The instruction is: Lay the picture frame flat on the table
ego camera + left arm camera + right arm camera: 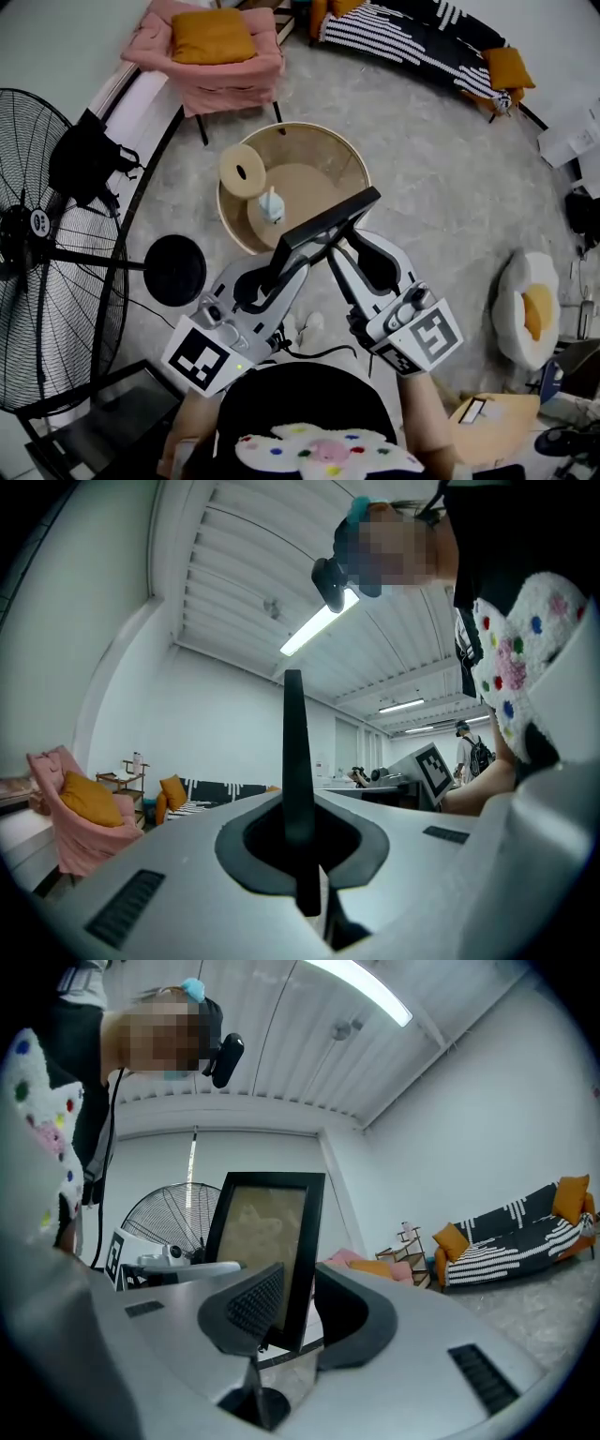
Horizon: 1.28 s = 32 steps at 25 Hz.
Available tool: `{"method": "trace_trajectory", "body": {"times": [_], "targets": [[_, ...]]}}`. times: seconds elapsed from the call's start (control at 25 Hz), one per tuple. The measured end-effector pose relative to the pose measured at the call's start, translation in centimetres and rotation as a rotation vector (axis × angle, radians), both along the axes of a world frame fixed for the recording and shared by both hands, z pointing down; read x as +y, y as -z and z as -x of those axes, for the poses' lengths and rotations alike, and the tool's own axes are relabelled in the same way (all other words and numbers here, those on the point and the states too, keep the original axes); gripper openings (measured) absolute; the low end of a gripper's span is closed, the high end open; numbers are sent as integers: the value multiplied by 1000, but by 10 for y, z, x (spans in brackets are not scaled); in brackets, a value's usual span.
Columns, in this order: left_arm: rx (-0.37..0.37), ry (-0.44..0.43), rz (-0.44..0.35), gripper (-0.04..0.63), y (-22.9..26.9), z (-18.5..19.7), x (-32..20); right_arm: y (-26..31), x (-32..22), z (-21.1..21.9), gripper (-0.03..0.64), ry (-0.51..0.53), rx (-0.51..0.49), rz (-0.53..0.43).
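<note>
Head view: my left tool [289, 255] clamps the frame [323, 223], standing edgewise between the parted jaws of my right tool [340, 247], with the counter [352, 156] beyond.

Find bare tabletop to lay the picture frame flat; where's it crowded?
Free: far and right part of the round table, between its rim and the cream ring. Crowded: the left and near side, where the ring and a small pale figurine sit. The picture frame hangs over the near right edge.
</note>
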<state>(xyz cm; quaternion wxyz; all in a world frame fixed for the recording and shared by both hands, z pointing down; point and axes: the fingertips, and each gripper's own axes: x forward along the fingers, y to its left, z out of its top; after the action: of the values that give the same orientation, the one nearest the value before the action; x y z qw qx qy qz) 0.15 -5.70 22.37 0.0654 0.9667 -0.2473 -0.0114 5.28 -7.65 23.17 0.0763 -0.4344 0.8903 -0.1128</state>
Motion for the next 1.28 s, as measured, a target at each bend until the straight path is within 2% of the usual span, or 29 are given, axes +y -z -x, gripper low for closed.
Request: {"method": "trace_trajectory", "body": {"times": [0.16, 0.6, 0.88, 1.04, 1.28], "targets": [[10, -7, 4, 23, 0, 0, 0, -2, 1, -3, 91, -14, -11, 6], [-44, 39, 32, 26, -10, -6, 0, -9, 3, -10, 84, -85, -19, 70], [-99, 119, 35, 71, -18, -4, -3, -6, 4, -10, 83, -135, -34, 66], [-112, 161, 39, 119, -23, 1, -4, -20, 7, -21, 83, -195, 37, 99], [-162, 195, 10, 126, -27, 5, 0, -25, 11, -29, 83, -246, 77, 114]]}}
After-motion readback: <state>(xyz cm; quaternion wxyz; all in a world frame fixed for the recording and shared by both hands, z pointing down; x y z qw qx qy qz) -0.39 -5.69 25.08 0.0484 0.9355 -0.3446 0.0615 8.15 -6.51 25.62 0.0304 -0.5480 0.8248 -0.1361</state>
